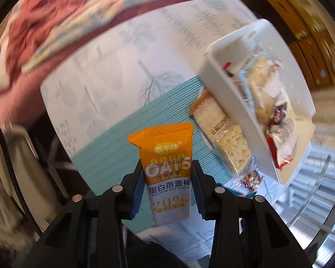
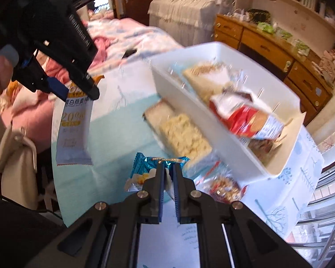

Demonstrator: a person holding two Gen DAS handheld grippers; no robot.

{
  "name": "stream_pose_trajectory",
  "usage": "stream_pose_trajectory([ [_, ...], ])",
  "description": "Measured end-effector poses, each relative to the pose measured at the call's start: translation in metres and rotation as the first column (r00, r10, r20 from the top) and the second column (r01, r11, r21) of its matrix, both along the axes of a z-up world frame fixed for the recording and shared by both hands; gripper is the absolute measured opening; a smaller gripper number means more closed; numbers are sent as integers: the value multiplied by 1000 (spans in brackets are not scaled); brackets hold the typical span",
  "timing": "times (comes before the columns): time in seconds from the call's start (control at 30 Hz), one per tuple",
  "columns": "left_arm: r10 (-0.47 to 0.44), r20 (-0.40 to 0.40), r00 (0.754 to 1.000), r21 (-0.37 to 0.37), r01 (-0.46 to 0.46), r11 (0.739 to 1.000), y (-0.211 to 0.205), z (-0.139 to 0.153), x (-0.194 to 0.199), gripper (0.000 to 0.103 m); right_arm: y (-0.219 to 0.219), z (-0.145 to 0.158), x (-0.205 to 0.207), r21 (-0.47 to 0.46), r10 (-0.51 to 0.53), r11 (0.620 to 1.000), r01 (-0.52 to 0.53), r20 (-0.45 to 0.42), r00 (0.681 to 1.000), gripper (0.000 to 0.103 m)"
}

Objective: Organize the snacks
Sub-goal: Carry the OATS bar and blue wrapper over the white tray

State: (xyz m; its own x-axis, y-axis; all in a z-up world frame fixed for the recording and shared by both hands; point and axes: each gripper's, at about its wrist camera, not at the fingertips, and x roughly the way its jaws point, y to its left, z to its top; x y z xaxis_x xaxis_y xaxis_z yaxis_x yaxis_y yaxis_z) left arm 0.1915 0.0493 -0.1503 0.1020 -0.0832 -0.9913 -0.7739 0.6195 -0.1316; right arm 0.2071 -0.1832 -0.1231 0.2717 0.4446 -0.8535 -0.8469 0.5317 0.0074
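Nearest in the right wrist view, the right tongs are pinched together on the thin wrapper of a small blue snack packet, with almost no gap between the blue pads; the packet hangs off their tips above the worktop. Just right of them a clear-wrapped nut snack lies on the worktop.

The left tongs stand narrow, closed on an orange and white oat bar at about its middle, both pads pressing its sides. From the right wrist view the same bar dangles down from the left tongs, clear of the worktop, and part of a person's hand shows behind the gripper body.

A little farther along, a long clear pack of pale puffed pieces lies flat on the turquoise mat, right beside the near wall of the white bin. In the left wrist view this pack sits against the same bin.

Inside the bin are several snacks: a red and white pouch on top, a pale bar toward the far end, and a dark pack lower down, partly covered.

Beyond the worktop a bed with pink floral bedding carries a dark phone-like object. Farthest off stands a wooden dresser with clutter on top.
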Motion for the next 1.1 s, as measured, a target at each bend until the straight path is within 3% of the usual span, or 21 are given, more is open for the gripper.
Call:
stream_pose_trajectory([
  [0.13,-134,6,991,47,134,990,-6,33,20,38,-3,20,9,48,-57,997,55,31,998,7],
  [0.27,-263,14,965,66,261,963,-14,60,48,38,-11,37,23,82,-142,987,137,62,988,7],
  [0.53,-508,11,861,157,500,852,-36,87,111,38,-38,49,60,110,-354,932,345,86,931,7],
  [0.7,-576,16,818,195,562,804,-35,80,152,38,-50,40,82,115,-469,881,459,76,880,8],
  [0.97,-637,77,767,157,622,767,-26,40,201,38,-57,10,108,129,-589,804,581,30,808,8],
  [1.1,-670,83,738,173,651,739,-25,27,214,39,-61,-1,112,128,-631,769,626,3,776,12],
])
